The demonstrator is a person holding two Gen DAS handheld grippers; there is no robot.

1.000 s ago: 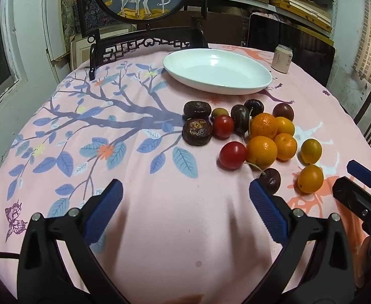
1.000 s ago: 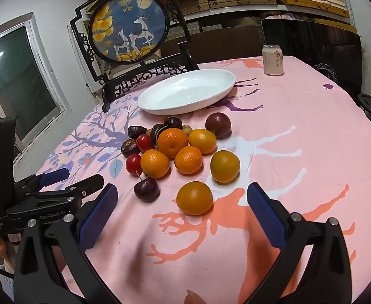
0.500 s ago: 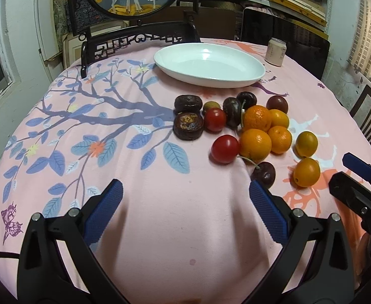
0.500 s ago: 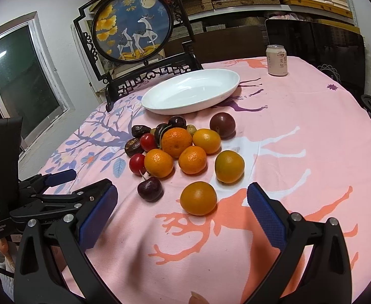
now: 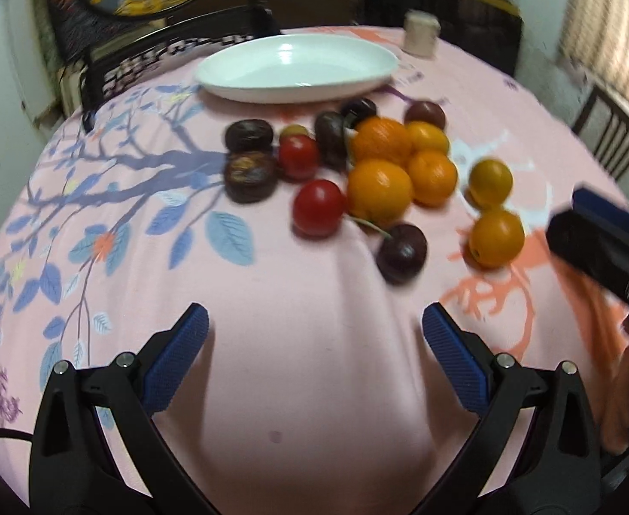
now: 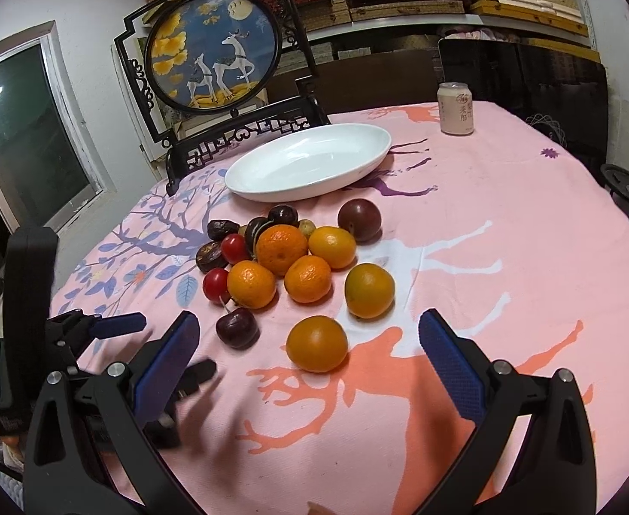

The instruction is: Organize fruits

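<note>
Pink cloth covers the table (image 6: 507, 223). The fruits (image 6: 297, 266) lie clustered on it, just in front of the white dish (image 6: 310, 163), with a can (image 6: 456, 108) farther back. Both the left gripper (image 5: 314, 347) and the right gripper (image 6: 308, 356) hover over the cloth, jaws spread wide, holding nothing.

From my left claw's camera everything smears; the pale cylindrical drink can (image 5: 419, 38) far ahead shows no readable label.
</note>
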